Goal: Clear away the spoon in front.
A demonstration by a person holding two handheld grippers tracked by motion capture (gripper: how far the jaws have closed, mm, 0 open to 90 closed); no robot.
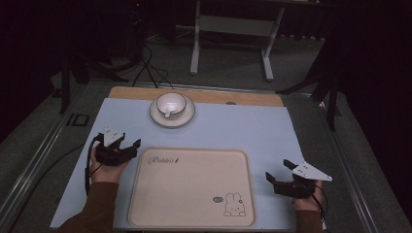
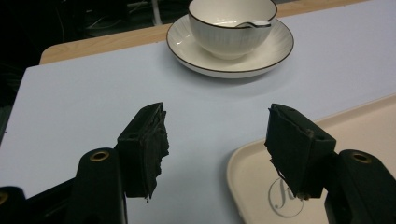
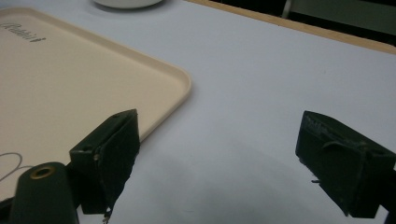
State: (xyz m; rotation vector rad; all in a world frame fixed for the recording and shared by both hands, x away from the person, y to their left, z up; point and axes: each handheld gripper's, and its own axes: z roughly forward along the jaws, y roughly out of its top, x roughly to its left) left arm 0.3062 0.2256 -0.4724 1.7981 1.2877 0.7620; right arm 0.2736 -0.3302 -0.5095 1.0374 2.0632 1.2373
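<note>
Cup [image 1: 170, 103] with a spoon [image 1: 168, 112] in it is sitting on a saucer [image 1: 172, 119] at the far side of the pale blue mat [image 1: 252, 126]. Beige tray [image 1: 192, 187] is lying near the front edge. Left gripper [image 1: 127, 148] is hovering beside the tray's left corner, jaws spread and empty. Right gripper [image 1: 280, 175] is hovering right of the tray, jaws likewise apart.

dim room; soft, slightly blurred

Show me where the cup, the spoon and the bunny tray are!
cup [image 2: 232, 29], left gripper view, on its white outer wall.
spoon [image 2: 254, 24], left gripper view, on the handle resting over the cup's rim.
bunny tray [image 1: 194, 184], high view, on its bare cream middle.
</note>
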